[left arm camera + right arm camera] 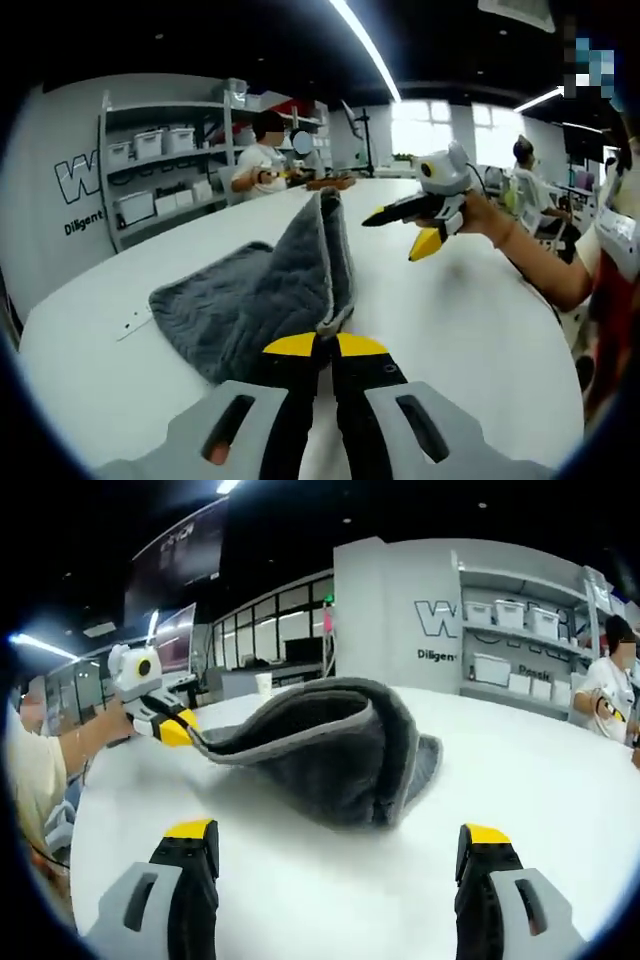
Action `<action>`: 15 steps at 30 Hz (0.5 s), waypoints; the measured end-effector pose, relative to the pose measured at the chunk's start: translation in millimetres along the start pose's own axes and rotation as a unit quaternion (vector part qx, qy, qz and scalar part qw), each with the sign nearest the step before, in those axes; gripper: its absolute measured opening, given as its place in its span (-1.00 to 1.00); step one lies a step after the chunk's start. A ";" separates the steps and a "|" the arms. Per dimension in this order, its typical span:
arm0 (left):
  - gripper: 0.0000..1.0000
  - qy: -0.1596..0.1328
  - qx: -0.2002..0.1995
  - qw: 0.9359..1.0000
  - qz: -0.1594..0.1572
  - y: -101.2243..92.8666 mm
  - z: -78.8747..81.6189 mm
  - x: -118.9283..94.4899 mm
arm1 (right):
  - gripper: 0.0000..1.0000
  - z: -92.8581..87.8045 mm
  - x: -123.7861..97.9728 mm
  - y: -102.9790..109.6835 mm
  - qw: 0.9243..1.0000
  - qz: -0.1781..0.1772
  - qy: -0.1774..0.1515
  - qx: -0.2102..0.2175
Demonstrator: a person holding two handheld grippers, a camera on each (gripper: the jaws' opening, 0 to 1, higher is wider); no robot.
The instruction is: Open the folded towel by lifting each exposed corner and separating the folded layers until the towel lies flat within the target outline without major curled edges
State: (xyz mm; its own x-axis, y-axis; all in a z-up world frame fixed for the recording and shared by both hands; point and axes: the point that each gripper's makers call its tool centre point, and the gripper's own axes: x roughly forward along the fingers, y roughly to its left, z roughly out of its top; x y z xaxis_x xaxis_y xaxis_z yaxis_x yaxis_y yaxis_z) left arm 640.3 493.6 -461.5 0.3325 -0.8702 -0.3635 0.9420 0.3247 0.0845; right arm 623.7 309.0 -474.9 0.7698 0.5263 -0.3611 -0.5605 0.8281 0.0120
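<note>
Towel (265, 295): soft, limp — sagging mid-frame; grip corners.
Left gripper (325, 345): pinching towel's edge.
Right gripper (340, 842): jaws gaping apart — empty.

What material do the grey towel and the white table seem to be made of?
The grey towel looks like soft plush cloth, perhaps microfibre or terry: its surface is fuzzy and ribbed, and it droops in limp folds where the left gripper pinches it. The white table looks hard and smooth, with a slight sheen that reflects light; whether it is laminate or painted board I cannot tell.
</note>
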 end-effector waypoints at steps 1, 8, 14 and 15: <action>-0.93 0.004 0.001 1.000 0.002 -0.7 -2.9 -0.6 | 0.99 -0.9 -0.3 4.2 1.000 0.010 0.003 -0.007; -0.93 0.017 -0.020 1.000 0.008 -4.2 -24.4 -5.0 | 0.99 -12.1 3.9 26.3 0.997 0.045 0.044 -0.055; -0.92 0.031 -0.059 0.998 0.009 -8.9 -47.9 -9.6 | 0.99 -7.4 1.2 27.1 0.997 0.053 0.032 -0.050; -0.92 0.034 -0.066 0.997 0.009 -9.6 -52.0 -9.9 | 0.99 -6.6 0.8 27.0 0.997 0.054 0.030 -0.048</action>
State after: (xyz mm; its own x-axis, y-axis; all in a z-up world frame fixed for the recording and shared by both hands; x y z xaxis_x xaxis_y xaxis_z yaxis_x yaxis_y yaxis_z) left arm 625.6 518.4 -507.0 0.3406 -0.8381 -0.4262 0.9208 0.3890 -0.0291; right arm 607.1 330.5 -481.1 0.6861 0.5959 -0.4172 -0.6676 0.7437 -0.0356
